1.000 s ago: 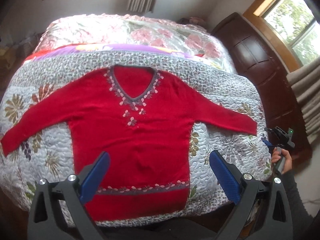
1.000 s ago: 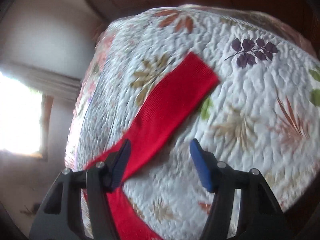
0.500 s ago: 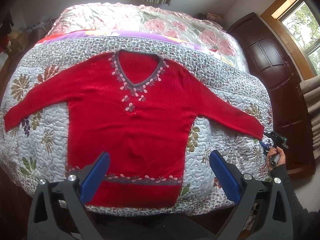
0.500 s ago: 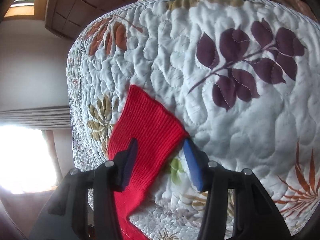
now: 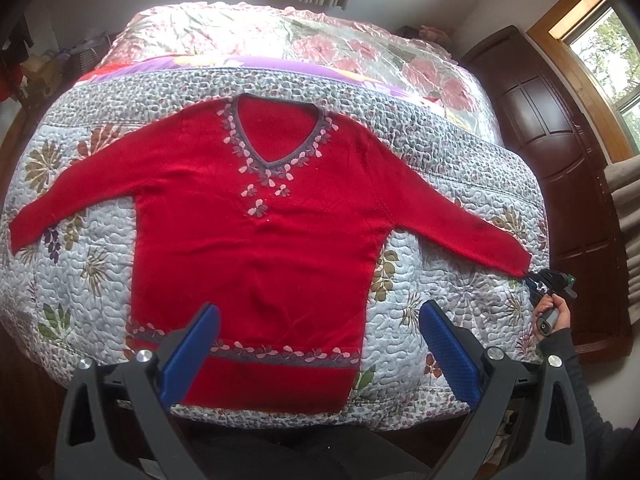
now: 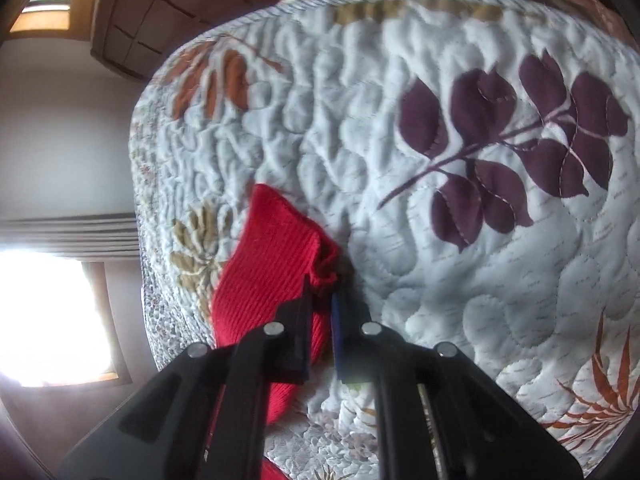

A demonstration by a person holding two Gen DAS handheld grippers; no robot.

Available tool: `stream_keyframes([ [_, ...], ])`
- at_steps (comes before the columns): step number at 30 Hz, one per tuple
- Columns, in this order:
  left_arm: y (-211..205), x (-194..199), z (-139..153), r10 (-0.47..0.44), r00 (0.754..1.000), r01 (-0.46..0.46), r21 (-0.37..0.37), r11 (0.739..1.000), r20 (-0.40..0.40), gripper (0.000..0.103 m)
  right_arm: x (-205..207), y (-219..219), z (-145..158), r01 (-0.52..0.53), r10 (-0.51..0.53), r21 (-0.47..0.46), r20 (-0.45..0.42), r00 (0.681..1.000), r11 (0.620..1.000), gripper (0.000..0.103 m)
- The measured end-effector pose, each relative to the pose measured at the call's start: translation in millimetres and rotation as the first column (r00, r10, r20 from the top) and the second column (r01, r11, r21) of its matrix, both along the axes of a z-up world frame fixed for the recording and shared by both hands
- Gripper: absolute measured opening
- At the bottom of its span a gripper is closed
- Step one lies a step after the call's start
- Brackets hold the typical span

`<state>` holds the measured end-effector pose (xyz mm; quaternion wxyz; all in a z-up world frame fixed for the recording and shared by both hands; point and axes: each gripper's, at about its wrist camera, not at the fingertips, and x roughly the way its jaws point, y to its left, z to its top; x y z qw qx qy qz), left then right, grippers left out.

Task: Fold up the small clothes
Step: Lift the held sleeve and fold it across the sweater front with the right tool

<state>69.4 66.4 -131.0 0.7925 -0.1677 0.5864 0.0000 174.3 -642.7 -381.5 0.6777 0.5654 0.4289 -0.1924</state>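
Note:
A red sweater [image 5: 260, 240] with a grey V-neck and pink flower trim lies flat, front up, on the quilted bed, both sleeves spread out. My left gripper [image 5: 320, 344] hovers open above the sweater's hem, its blue pads wide apart and holding nothing. At the far right of the left wrist view, my right gripper [image 5: 534, 280], held in a hand, pinches the end of the sweater's right sleeve. In the right wrist view that gripper [image 6: 322, 296] is shut on the bunched red cuff [image 6: 272, 264].
The white leaf-patterned quilt [image 5: 460, 292] covers the bed, with a floral cover [image 5: 320, 40] at the head end. A dark wooden door [image 5: 560, 152] and a window [image 5: 612, 48] stand to the right. A sleeved forearm [image 5: 572, 364] reaches along the bed's right edge.
My right gripper moved onto the sleeve end and its jaws went from open to shut on the cuff. The left gripper drifted slightly, still open above the hem.

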Motion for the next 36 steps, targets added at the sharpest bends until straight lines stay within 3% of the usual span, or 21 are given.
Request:
stream_keyframes([
  [9,20,-4,-3,0.040,0.999,-0.040,-0.046,0.998,0.005,0.099,23,28,62,-0.088,0.099,-0.125,0.083,0.992,0.988,0.006],
  [15,39,-5,-4,0.057,0.998,-0.055,-0.059,0.997,0.018,0.099,48,63,110,-0.171,0.204,-0.226,0.128,0.971,0.959,0.006],
  [23,66,-5,-10,0.078,0.997,-0.076,-0.078,0.994,0.023,0.099,77,131,158,-0.304,0.372,-0.355,0.140,0.918,0.884,0.006],
  [36,107,-2,-24,0.109,0.994,-0.105,-0.127,0.986,0.029,0.099,102,241,206,-0.437,0.551,-0.457,0.149,0.821,0.775,0.006],
])
